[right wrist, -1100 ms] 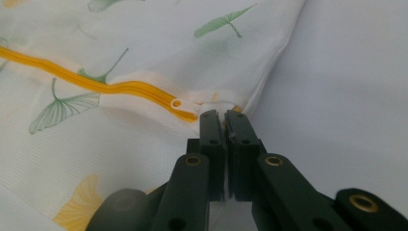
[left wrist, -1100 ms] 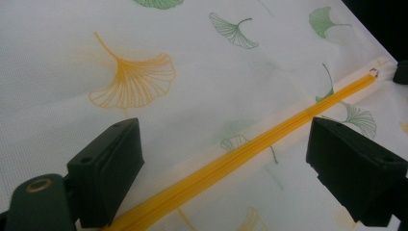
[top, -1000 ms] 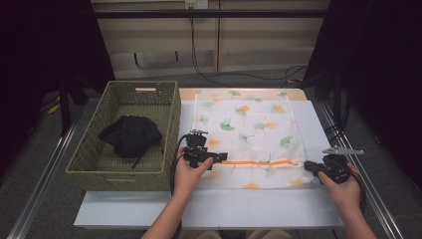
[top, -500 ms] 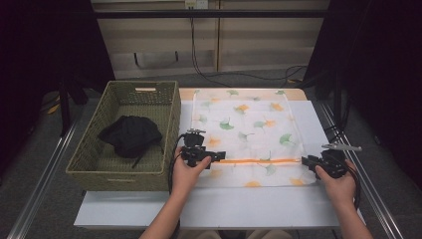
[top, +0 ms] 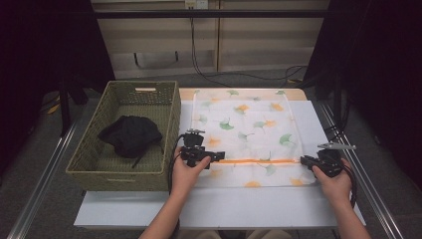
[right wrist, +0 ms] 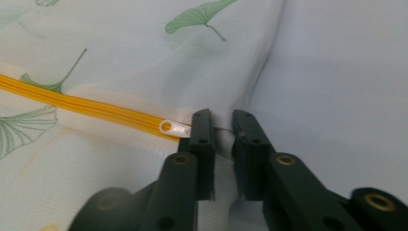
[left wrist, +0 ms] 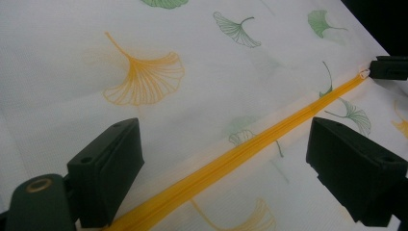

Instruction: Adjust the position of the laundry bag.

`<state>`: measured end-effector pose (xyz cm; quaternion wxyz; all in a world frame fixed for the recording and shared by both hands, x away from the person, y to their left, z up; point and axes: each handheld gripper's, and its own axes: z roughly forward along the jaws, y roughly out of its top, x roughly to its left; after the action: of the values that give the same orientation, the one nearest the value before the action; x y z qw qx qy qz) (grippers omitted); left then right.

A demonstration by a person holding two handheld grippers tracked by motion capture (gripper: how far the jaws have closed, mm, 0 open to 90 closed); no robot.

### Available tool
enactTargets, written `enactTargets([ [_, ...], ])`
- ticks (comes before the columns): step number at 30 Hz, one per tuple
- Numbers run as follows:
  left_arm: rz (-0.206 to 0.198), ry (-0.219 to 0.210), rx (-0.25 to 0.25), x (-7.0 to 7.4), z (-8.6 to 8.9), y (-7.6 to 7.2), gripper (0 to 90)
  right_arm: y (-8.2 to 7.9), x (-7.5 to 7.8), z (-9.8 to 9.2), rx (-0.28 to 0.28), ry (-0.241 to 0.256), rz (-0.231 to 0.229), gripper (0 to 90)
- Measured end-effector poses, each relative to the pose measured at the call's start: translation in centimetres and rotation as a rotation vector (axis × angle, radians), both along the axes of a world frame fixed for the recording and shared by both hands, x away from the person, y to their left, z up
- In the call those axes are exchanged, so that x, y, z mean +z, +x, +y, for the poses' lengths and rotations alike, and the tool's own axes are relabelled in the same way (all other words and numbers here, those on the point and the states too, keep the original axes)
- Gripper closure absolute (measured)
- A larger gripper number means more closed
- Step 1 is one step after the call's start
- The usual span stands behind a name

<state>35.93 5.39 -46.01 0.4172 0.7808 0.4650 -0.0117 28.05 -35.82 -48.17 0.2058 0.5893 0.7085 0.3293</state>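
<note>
A white mesh bag [top: 244, 124] printed with green and orange leaves lies flat on the table. An orange zipper [top: 259, 161] runs across its near part. My left gripper [top: 218, 155] hovers open over the zipper's left end, and its jaws straddle the zipper [left wrist: 231, 161]. My right gripper [top: 304, 160] is at the bag's right edge. It is shut [right wrist: 223, 127] on a pinch of the bag's fabric just beside the white zipper pull [right wrist: 174, 127]. The right gripper's tip [left wrist: 388, 67] also shows at the far end of the zipper in the left gripper view.
A woven green basket [top: 89, 159] stands left of the bag with a black garment [top: 130, 135] inside. Bare white table [top: 224, 209] lies in front of the bag. Metal rails run along both sides of the table.
My right gripper has moved left to the bag's right edge, at the zipper's end. The left gripper has hardly moved.
</note>
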Motion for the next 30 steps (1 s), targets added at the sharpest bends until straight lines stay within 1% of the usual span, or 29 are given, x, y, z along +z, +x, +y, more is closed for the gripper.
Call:
enactTargets([
  [2, -0.002, 0.008, -0.01, 0.0, -0.1, 0.0, 12.6, 0.0, 0.0, 0.0, 0.008, -0.003, -0.002, 85.9],
  [3, 0.002, 0.004, -0.009, 0.0, -0.2, -0.1, 12.6, -0.1, 0.1, 0.0, 0.005, -0.007, 0.0, 86.1],
  [4, 0.001, 0.003, -0.009, -0.1, -0.3, -0.1, 12.6, 0.0, 0.0, 0.0, 0.02, -0.017, -0.012, 86.1],
  [5, 0.005, -0.001, -0.013, -0.1, -0.4, -0.1, 12.6, -0.1, 0.1, 0.1, 0.008, -0.011, -0.001, 86.3],
  [7, 0.006, 0.002, -0.02, -0.1, -0.6, -0.2, 12.6, 0.0, 0.2, -0.2, 0.018, 0.008, -0.006, 86.3],
  [8, 0.007, -0.002, -0.017, -0.2, -0.6, -0.2, 12.6, -0.1, 0.3, -0.2, 0.011, 0.025, -0.001, 86.3],
  [9, 0.011, -0.002, -0.021, -0.2, -0.7, -0.2, 12.6, -0.1, 0.3, -0.3, 0.016, 0.03, -0.011, 86.3],
  [10, 0.01, 0.001, -0.023, -0.2, -0.7, -0.2, 12.6, -0.1, 0.5, -0.5, 0.017, 0.053, -0.01, 86.3],
  [11, 0.013, 0.003, -0.028, -0.2, -0.8, -0.1, 12.6, -0.1, 0.5, -0.6, 0.013, 0.058, -0.016, 86.3],
  [13, 0.022, -0.008, -0.033, -0.2, -1.1, -0.1, 12.6, -0.2, 0.7, -0.7, 0.014, 0.092, -0.02, 86.3],
  [14, 0.02, -0.011, -0.034, -0.2, -1.2, -0.1, 12.6, -0.3, 0.8, -0.8, 0.015, 0.103, -0.021, 86.3],
  [15, 0.028, -0.019, -0.046, -0.1, -1.4, -0.2, 12.6, -0.3, 0.9, -0.9, 0.015, 0.106, -0.022, 86.3],
  [17, 0.031, -0.03, -0.056, 0.1, -1.9, -0.3, 12.5, -0.5, 1.2, -1.0, 0.024, 0.133, -0.028, 86.3],
  [18, 0.03, -0.028, -0.071, 0.2, -2.2, -0.3, 12.4, -0.7, 1.6, -1.0, 0.028, 0.147, -0.041, 86.3],
  [20, 0.035, -0.043, -0.076, 0.4, -2.8, -0.3, 12.4, -0.7, 1.7, -1.0, 0.034, 0.154, -0.044, 86.3],
  [21, 0.033, -0.037, -0.087, 0.4, -3.1, -0.3, 12.4, -0.9, 2.1, -0.9, 0.036, 0.167, -0.054, 86.3],
  [22, 0.033, -0.042, -0.088, 0.5, -3.5, -0.4, 12.4, -0.9, 2.1, -0.9, 0.036, 0.167, -0.054, 86.3],
  [24, 0.034, -0.039, -0.108, 0.7, -4.2, -0.4, 12.4, -1.0, 2.4, -0.9, 0.053, 0.171, -0.063, 86.3],
  [26, 0.038, -0.038, -0.136, 0.8, -5.1, -0.5, 12.4, -1.1, 2.5, -0.8, 0.058, 0.177, -0.071, 86.3],
  [30, 0.047, -0.039, -0.167, 0.9, -6.7, -0.7, 12.4, -1.2, 2.5, -0.8, 0.067, 0.194, -0.074, 86.3],
])
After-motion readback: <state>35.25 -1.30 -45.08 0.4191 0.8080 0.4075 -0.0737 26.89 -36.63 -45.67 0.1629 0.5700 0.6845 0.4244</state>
